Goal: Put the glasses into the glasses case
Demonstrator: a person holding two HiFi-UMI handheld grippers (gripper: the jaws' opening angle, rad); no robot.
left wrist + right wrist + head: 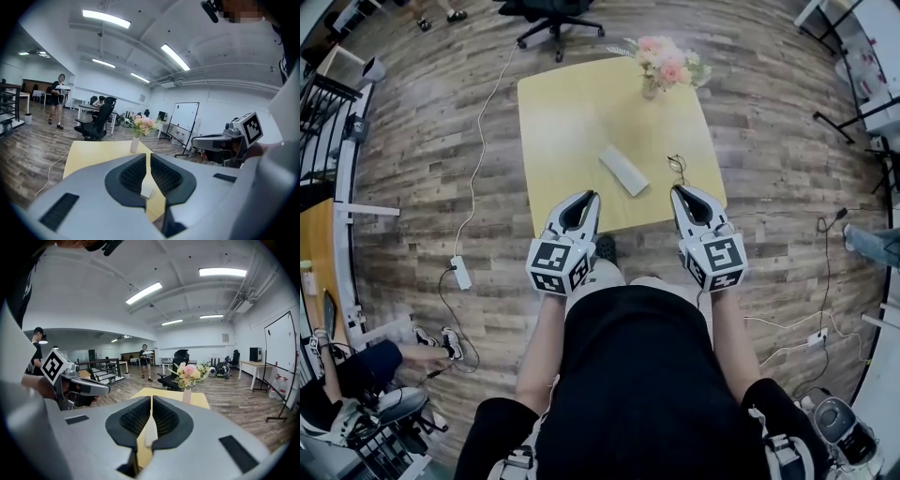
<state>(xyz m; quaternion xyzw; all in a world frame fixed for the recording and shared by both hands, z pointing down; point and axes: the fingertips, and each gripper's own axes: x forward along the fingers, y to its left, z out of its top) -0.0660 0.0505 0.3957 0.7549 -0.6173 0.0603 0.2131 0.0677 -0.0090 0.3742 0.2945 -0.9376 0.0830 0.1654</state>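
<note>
Head view: thin dk glasses [677, 168], wht oblong case [623, 170].

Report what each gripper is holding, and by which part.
Nothing is held. The left gripper and right gripper both have their jaws shut and empty; the glasses and the glasses case lie untouched on the table ahead.

- left claw [590, 197] and right claw [678, 191]: matt grey plastic, ribbed black pads [132, 174].
- worktop [572, 103] ahead of the claws: smooth, matt, pale yellow.
- floor [422, 141]: grainy wood planks.
</note>
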